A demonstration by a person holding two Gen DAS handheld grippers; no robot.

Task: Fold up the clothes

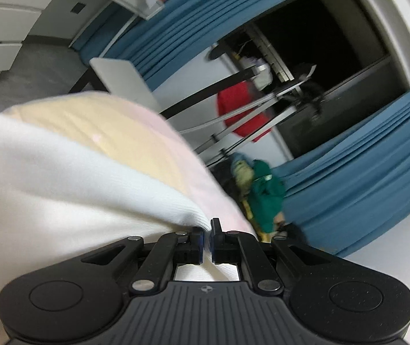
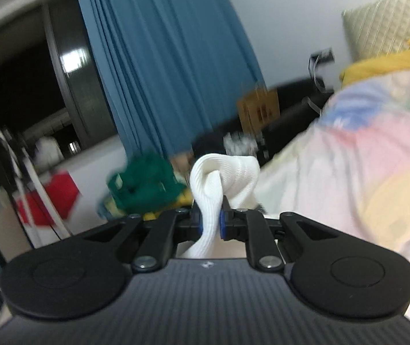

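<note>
The left tongs [image 1: 207,240] are clamped together on the ribbed hem of a white garment [image 1: 47,178], whose cloth spreads up and to the left from the pinch and fills the lower left of the left wrist view; only a thin fold of it sits between the blue pads. Behind that cloth lies a pastel sheet [image 1: 113,132] in pale yellow and pink, blurred. The right tongs [image 2: 211,224] are clamped on a thicker bunch of the same white garment [image 2: 222,178]: a ribbed band passes down between the pads and bulges in a twisted knot just above them. To the right of that knot the pastel sheet [image 2: 363,158] rises in pink, yellow and blue patches, with a mustard cloth [image 2: 386,63] lying on top of it and a cream quilted cushion [image 2: 389,20] behind. Beyond both tongs a heap of green clothing [image 1: 265,189] sits low in front of long blue curtains [image 1: 363,187]; the same green heap [image 2: 144,184] shows left of the white knot in the right wrist view, below the blue curtain [image 2: 164,57]. A red item [image 1: 242,112] hangs near a metal rack further back. What the garment rests on cannot be told.
</note>
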